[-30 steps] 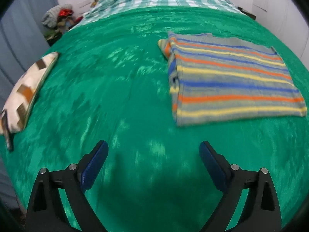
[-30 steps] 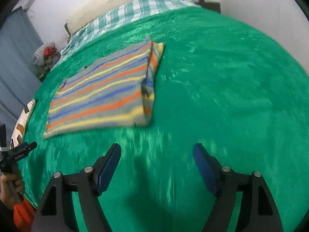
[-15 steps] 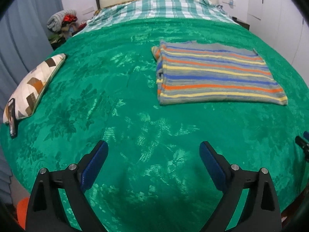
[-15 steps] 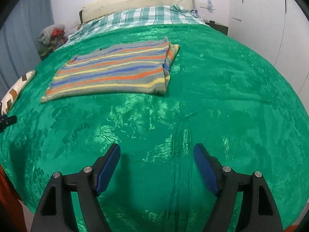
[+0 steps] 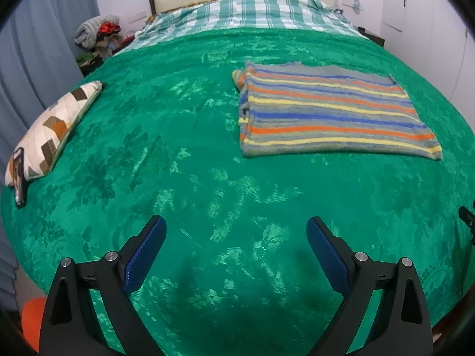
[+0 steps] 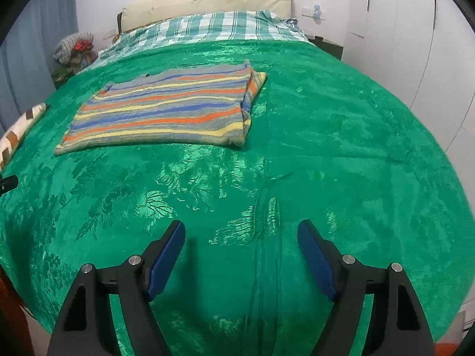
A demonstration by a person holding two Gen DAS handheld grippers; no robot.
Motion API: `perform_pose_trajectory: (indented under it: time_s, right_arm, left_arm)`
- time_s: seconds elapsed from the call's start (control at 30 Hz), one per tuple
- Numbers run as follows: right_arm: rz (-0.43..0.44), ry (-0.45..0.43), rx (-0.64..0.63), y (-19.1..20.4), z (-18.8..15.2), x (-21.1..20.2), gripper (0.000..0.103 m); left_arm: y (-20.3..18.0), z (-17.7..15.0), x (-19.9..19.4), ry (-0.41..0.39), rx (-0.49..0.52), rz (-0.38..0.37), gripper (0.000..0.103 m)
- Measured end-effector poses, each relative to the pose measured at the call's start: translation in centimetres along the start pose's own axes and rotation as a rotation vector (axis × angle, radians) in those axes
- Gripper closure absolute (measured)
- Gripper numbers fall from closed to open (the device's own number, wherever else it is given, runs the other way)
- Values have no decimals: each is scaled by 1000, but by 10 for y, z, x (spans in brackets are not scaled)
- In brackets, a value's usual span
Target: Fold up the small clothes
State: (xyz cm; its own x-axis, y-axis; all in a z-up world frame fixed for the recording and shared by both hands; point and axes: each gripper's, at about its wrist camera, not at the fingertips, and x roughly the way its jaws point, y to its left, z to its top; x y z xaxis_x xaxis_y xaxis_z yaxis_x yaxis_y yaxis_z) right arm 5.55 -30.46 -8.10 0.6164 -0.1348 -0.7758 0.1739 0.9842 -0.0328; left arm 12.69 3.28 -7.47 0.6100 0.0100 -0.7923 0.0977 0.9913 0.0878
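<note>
The striped sweater (image 5: 329, 115) lies folded flat on the green bedspread (image 5: 166, 154), toward the far middle of the bed, well apart from both tools. The left gripper (image 5: 236, 247) and right gripper (image 6: 241, 249) hover over the near edge, jaws spread wide, holding nothing. I'd judge this fold finished or paused between folds; the next move calls for reaching forward to a sweater edge.

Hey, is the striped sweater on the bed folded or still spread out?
Folded. The striped sweater lies as a flat rectangle on the green bedspread, with doubled layers showing along one edge.
</note>
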Motion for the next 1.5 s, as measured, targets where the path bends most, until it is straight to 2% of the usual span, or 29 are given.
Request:
perform_pose_trajectory:
  time_s: [0.13,0.27,0.47,0.63,0.77,1.5]
  right_arm:
    - [-19,1,-21,7,-1,-7,25]
    - [-87,-6,-65,14,-3,-11,25]
    - [-135,15,-56,12,-5,-9,25]
    - [-199,45,-60,7,-8,-3,25]
    - [-236,55,-56,3,-8,0,23]
    - [-291,63,-60,-3,-9,1,23]
  left_arm:
    - [0,-5,8,24,-4,-3,7]
    - [0,-14,17,32,10,11,7]
    - [11,-37,35,41,-7,-7,6]
    - [17,-46,44,26,-21,-22,0]
    - [14,-50,44,10,-8,-17,0]
    - [14,-53,45,3,1,-17,0]
